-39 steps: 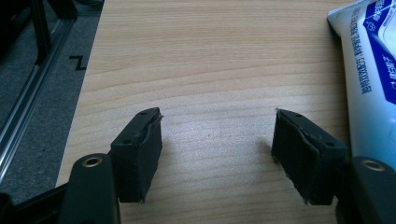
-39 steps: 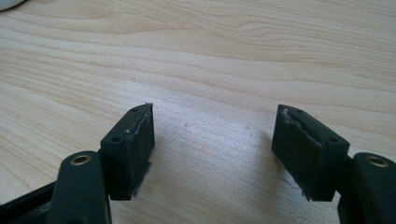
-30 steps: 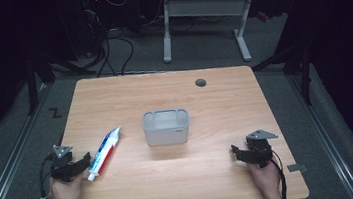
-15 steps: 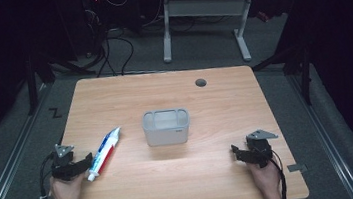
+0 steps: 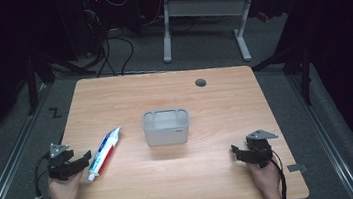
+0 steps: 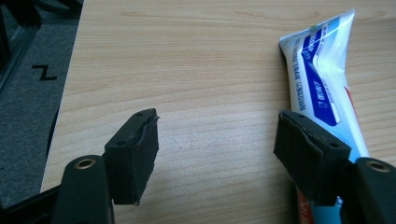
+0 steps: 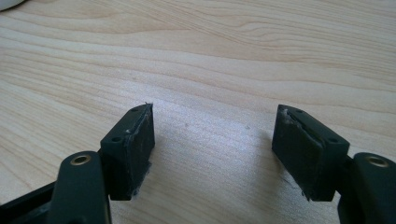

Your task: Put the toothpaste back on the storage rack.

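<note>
High view: white, blue and red toothpaste tube [image 5: 103, 153] lies on the wooden table [image 5: 184, 189], left of the translucent plastic bin [image 5: 166, 127].

Left gripper view: left gripper [image 6: 215, 140] wide apart, just narrowed slightly, nothing gripped, tube under the right-hand jaw.

Right gripper view: right gripper [image 7: 212, 137] wide apart, empty.

- Our left tool [image 5: 81, 159] sits at eight o'clock, jaws wide apart, having just closed slightly, gripping nothing.
- Our right tool [image 5: 237, 152] rests at four o'clock, jaws spread.

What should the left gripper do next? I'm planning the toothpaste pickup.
Probably shift the left gripper sideways over the toothpaste tube: its jaws stand open with only bare table between them, and the tube lies beside one pad, not between them.
</note>
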